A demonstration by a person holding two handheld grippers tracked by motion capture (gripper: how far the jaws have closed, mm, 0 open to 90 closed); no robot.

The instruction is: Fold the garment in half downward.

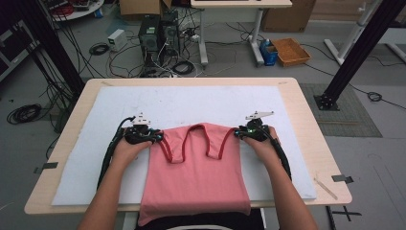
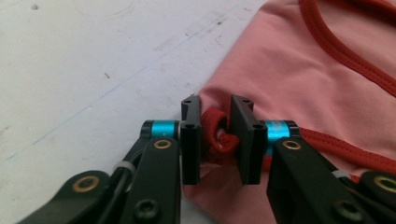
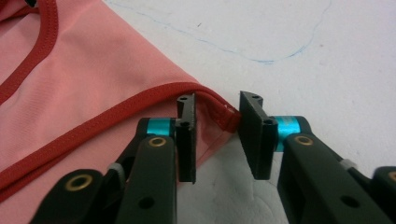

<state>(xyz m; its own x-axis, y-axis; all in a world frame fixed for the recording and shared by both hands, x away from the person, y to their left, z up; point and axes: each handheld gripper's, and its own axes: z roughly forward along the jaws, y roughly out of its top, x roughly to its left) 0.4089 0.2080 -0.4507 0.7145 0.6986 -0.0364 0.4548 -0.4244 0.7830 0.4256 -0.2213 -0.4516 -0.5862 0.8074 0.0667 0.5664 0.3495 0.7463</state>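
Pink cloth, a tank top (image 1: pixel 196 177), lies flat on the white mat (image 1: pixel 86 143), its hem hanging over the near edge of the table (image 1: pixel 306 115) and its straps pointing away from me. My left gripper (image 1: pixel 155 136) sits at the top's left corner; in the left gripper view the jaws are nearly closed and pinch a bunched fold of the red trim (image 2: pixel 219 137) between the pads. My right gripper (image 1: pixel 238 133) sits at the right corner; there the jaws stand a little apart, the trimmed corner (image 3: pixel 227 119) between them, touching the right pad and not yet squeezed.
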